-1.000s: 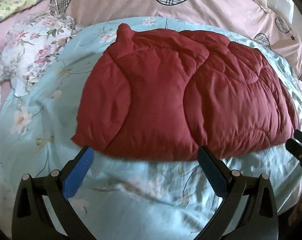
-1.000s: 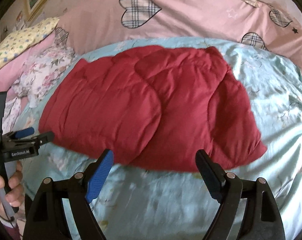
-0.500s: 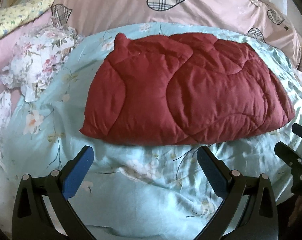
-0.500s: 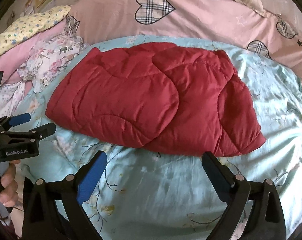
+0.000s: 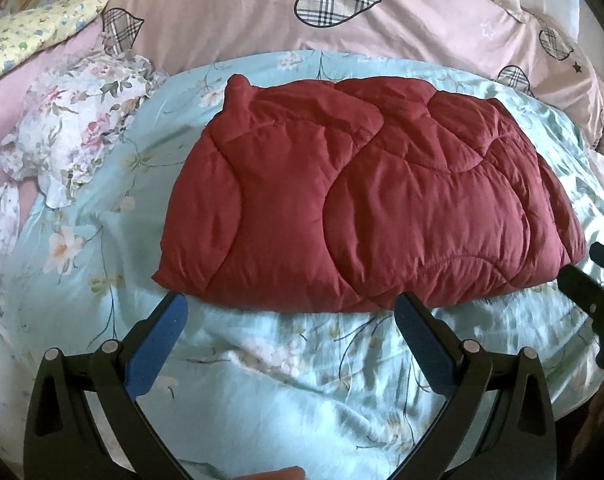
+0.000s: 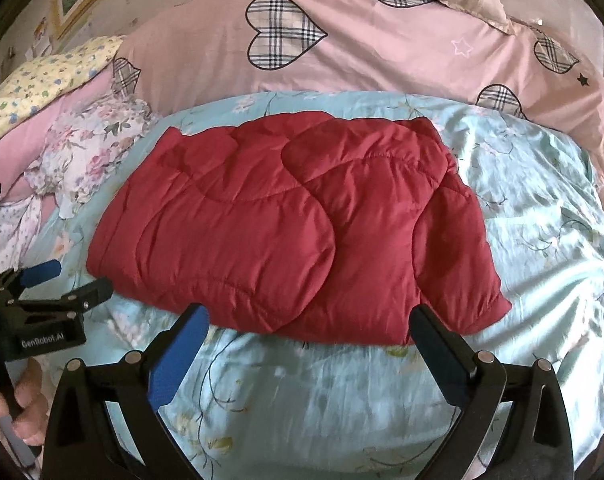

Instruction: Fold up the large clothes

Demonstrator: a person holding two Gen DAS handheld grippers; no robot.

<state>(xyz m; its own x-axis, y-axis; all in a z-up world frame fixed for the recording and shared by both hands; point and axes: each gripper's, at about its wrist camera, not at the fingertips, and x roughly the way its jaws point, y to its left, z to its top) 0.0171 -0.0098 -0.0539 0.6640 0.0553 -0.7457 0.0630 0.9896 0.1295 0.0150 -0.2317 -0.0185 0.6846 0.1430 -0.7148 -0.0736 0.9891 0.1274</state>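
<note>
Both sets of jaws are spread wide with nothing between them. The left gripper [image 5: 288, 314] has only bedsheet in the gap, and the right gripper [image 6: 308, 322] is opening right now, its tips just short of the near hem of the jacket, pads not pressing on anything.

Biggest thing in view is the light blue floral bedsheet [image 5: 286, 392], which fills most of both views and looks pretty rumpled toward 6 o'clock. Behind it, from about 10 to 2 o'clock, runs a pink duvet [image 6: 382, 52] with plaid hearts on it.

Then the task item: a dark red quilted jacket [image 5: 366, 208] lying folded into a flat, roughly rectangular bundle in the middle of the sheet, dead centre in both cameras. In the left wrist view one little corner of it pokes up at around 11 o'clock. In the right wrist view the top layer overlaps toward 3 o'clock.

Off at 9 to 10 o'clock there's a crumpled white floral cloth [image 5: 74, 128] lying partly on the sheet, well apart from the jacket. Farther back at 10 o'clock sits a yellow flowered pillow [image 6: 46, 84].

Smallest bit: in the right wrist view, the person's left hand [image 6: 20, 404] shows at 8 o'clock wrapped around the other gripper's handle.
</note>
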